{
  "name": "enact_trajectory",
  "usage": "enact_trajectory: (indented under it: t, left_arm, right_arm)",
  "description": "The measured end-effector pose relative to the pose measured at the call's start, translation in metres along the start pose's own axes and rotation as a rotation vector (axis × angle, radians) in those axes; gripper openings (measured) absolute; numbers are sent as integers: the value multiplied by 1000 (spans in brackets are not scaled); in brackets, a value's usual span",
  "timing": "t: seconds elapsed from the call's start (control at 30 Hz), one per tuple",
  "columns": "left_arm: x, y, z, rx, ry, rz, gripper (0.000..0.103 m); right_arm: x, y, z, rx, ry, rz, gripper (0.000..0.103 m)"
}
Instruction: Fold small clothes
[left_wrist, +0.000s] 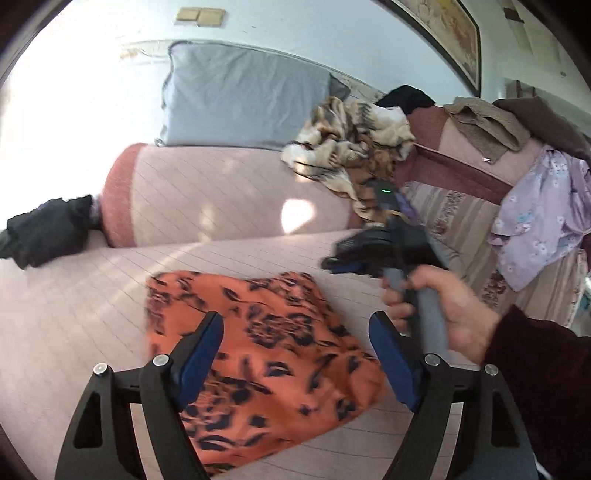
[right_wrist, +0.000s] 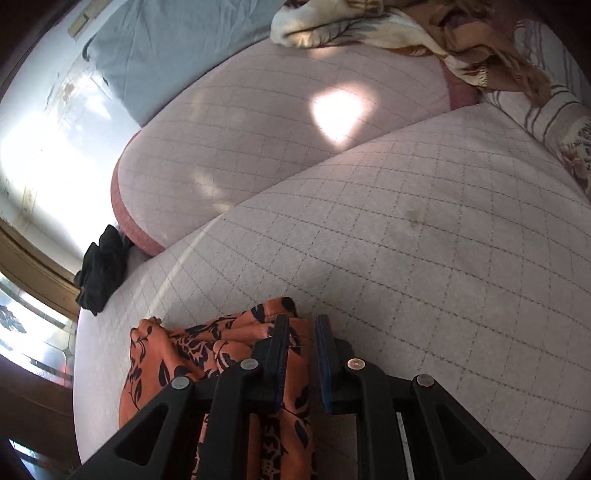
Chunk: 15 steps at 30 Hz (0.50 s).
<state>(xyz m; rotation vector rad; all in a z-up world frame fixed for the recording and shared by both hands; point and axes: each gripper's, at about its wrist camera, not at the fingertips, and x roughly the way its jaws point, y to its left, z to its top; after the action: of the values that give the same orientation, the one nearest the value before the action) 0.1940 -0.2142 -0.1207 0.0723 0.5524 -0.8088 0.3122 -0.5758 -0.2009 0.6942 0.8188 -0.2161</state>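
Observation:
An orange garment with a dark flower print (left_wrist: 266, 354) lies on the pink quilted sofa seat (left_wrist: 74, 295). My left gripper (left_wrist: 295, 325) is open above it, its blue pads wide apart and empty. In the left wrist view the right gripper (left_wrist: 343, 258) is held by a hand over the garment's far right edge. In the right wrist view my right gripper (right_wrist: 302, 328) has its jaws nearly closed, with the orange garment (right_wrist: 207, 354) bunched between and under the fingers. The seat (right_wrist: 443, 258) stretches ahead of it.
A pink backrest cushion (left_wrist: 221, 195) and a grey pillow (left_wrist: 240, 99) stand behind. A brown patterned blanket (left_wrist: 354, 144), towels and a lilac garment (left_wrist: 546, 214) pile at the right. A black cloth (left_wrist: 48, 232) lies at the seat's left end.

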Motion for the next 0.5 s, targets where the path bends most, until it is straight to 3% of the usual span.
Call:
enact_trajectory:
  t: [0.1, 0.2, 0.33, 0.43, 0.5]
  left_arm:
    - [11, 36, -6, -29, 84, 201, 83]
    - [23, 66, -20, -106, 188, 288, 83]
    - [17, 84, -35, -147, 245, 316, 83]
    - [22, 84, -44, -110, 302, 326, 83]
    - [27, 82, -55, -82, 352, 321, 83]
  right_arm:
    - [-28, 9, -14, -52, 3, 77, 16]
    - [-44, 34, -38, -128, 65, 142, 16]
    - [-53, 77, -79, -244, 145, 169, 16]
    - [-54, 101, -112, -316, 198, 184, 16]
    - [-49, 105, -135, -366, 248, 142, 16]
